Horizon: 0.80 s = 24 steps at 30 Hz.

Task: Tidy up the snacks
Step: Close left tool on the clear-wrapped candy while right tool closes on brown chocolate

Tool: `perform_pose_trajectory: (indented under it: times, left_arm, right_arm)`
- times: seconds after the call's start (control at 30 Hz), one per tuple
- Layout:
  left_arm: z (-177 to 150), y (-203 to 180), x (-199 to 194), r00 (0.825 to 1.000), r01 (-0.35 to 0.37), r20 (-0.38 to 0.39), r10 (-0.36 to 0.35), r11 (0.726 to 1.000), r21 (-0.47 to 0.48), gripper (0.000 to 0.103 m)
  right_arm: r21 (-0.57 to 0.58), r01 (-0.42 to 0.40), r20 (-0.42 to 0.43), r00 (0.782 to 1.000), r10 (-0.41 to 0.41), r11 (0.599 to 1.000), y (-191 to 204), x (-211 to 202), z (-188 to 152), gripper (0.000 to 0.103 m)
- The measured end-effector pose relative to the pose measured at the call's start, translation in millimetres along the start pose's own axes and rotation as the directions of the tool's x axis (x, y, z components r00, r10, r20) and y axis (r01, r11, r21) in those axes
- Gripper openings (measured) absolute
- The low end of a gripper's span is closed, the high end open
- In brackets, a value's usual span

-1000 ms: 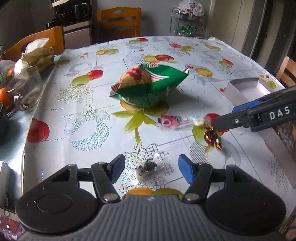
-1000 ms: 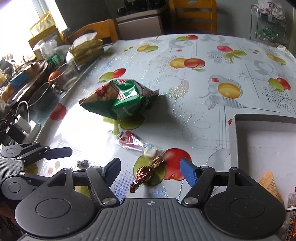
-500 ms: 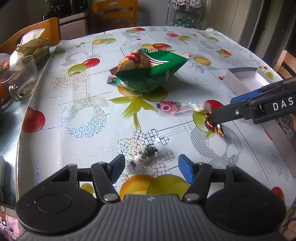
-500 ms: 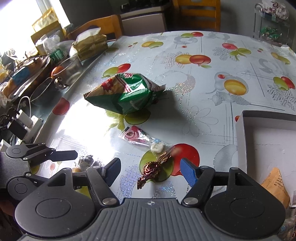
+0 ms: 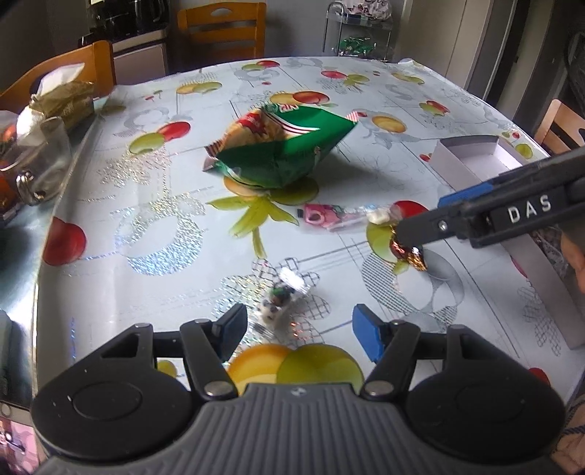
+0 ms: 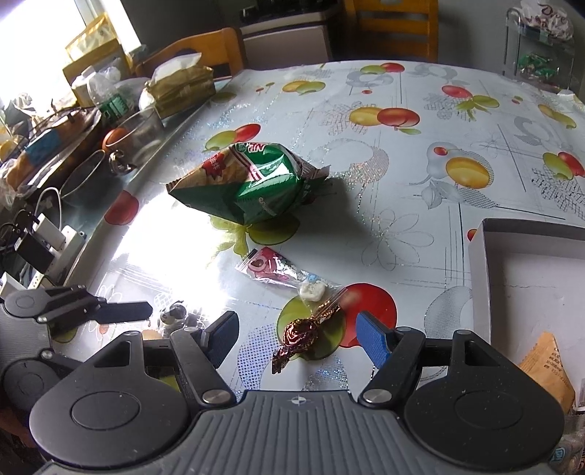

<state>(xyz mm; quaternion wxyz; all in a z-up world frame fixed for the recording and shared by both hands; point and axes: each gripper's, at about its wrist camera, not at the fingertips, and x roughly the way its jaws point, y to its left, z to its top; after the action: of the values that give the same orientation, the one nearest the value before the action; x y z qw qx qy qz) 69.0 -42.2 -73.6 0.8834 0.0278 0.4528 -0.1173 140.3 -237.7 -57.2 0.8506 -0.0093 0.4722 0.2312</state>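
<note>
My left gripper [image 5: 299,325] is open just above the table, with a small clear-wrapped candy [image 5: 278,297] lying just ahead of its jaws. My right gripper [image 6: 298,334] is open, its jaws on either side of a brown foil-wrapped candy [image 6: 299,336] that lies on the table; it shows from the side in the left wrist view [image 5: 420,234]. A pink candy packet [image 6: 268,270] [image 5: 329,215] lies just beyond. A green chip bag [image 5: 281,149] [image 6: 248,182] sits mid-table. A white open box [image 6: 479,277] [image 5: 464,157] stands on the right.
The fruit-print tablecloth [image 5: 146,204] covers the round table. A glass jar [image 5: 40,160], a tissue pack [image 5: 65,102] and clutter crowd the left edge. Wooden chairs [image 5: 223,25] stand behind. An orange packet [image 6: 548,365] lies in the box.
Both grippers have pulled back slightly, so the small candy and the foil candy sit further ahead between the jaws. Nothing was taken hold of.
</note>
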Motion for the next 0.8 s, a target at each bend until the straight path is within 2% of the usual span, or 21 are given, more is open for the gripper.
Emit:
perform_pose_trajectory:
  times: [0.33,0.8]
  left_arm:
    - [1,8,8,1.000,-0.006,-0.022,0.006,1.000,0.011,0.064]
    - [8,5,22,0.999,0.010,-0.031,-0.008,0.997,0.074,0.064]
  right_arm:
    - [-0.006,-0.003,-0.013,1.000,0.003,1.000,3,5,-2,0.070]
    - [-0.032,0.001,-0.072,0.997,-0.003,0.999,8,26,-8,0.057]
